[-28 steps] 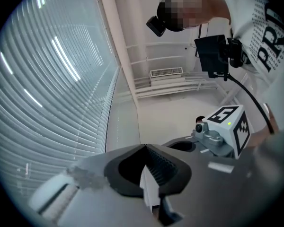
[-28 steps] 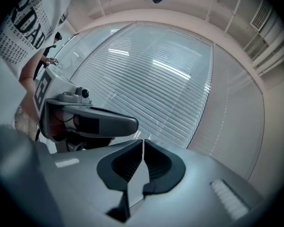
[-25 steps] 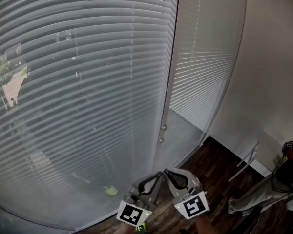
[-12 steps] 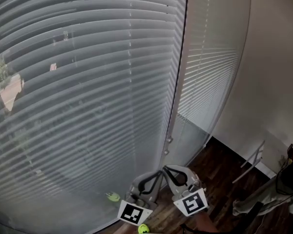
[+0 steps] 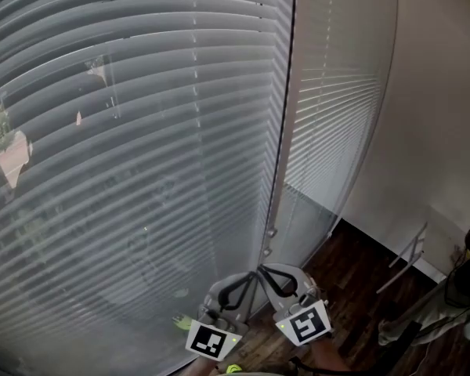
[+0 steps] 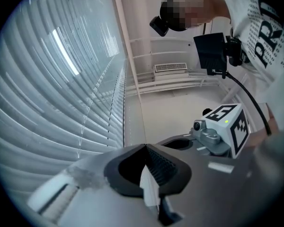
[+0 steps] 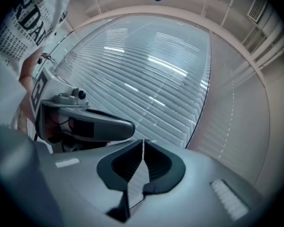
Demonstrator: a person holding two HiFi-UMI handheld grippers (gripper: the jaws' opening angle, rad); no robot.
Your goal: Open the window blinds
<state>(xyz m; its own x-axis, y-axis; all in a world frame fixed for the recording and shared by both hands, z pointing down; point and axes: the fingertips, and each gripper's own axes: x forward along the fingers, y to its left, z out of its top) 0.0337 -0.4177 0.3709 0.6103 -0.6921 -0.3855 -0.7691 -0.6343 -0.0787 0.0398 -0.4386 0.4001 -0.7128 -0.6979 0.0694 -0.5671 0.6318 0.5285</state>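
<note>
The wide window blind (image 5: 141, 131) is covering most of the head view, hanging fully lowered to the floor. Its slats are lying nearly flat against one another, with outdoor shapes showing only dimly through at the left. A narrower blind (image 5: 329, 108) is hanging just beside it at the right, also lowered, with a dark vertical gap running between the two. A plain pale wall (image 5: 442, 131) is standing to the right of the narrower blind. Dark wooden floor (image 5: 352, 276) is showing below it.

A thin wand (image 5: 271, 222) is hanging down along the gap, its lower end sitting just above the two claws.

The left claw (image 5: 249, 279) and the right claw (image 5: 269, 274) are being held side by side near the foot of the blinds, tips almost meeting. The left gripper view shows its jaws pressed together with nothing between them. The right gripper view shows the same: jaws together, empty.

A small yellow-green object (image 5: 180, 320) is lying on the floor near the wide blind's lower edge, just left of the left claw.
</note>
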